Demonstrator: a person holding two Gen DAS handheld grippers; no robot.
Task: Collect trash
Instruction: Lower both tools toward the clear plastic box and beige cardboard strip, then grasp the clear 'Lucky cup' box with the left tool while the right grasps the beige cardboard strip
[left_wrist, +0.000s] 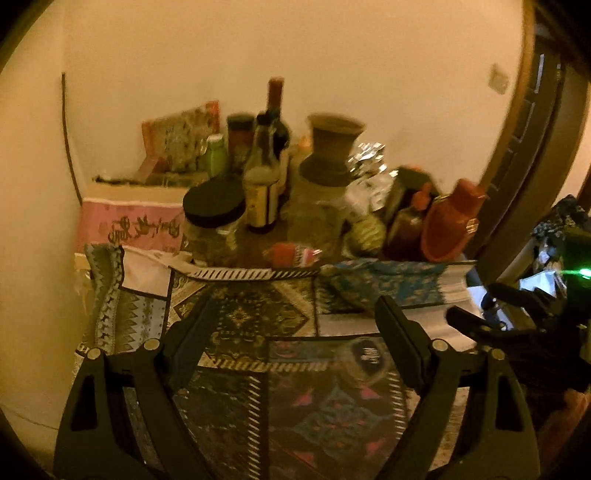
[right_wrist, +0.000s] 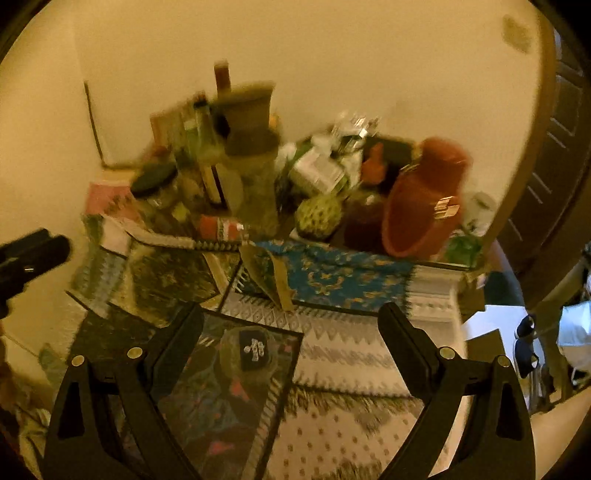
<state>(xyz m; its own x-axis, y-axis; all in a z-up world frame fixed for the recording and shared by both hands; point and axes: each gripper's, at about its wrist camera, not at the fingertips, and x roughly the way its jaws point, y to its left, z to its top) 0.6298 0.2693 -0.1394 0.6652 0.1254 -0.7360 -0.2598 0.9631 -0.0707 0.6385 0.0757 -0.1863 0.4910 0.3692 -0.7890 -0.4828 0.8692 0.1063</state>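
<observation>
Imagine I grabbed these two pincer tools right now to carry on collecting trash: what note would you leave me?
Left gripper: open, holding nothing, above the patterned cloths.
Right gripper: open, also holding nothing.
Likely trash: a red and white crumpled wrapper lies at the front of the cluttered tabletop, just past the cloths; a small round dark-topped item sits on the cloth between the right gripper's fingers.
Leave alone, probably: jars, bottles and the orange jug standing at the back.
Done: nothing picked up that I can see.
Left: pick up the wrapper and other litter. No bin is in view, so find one first.
</observation>
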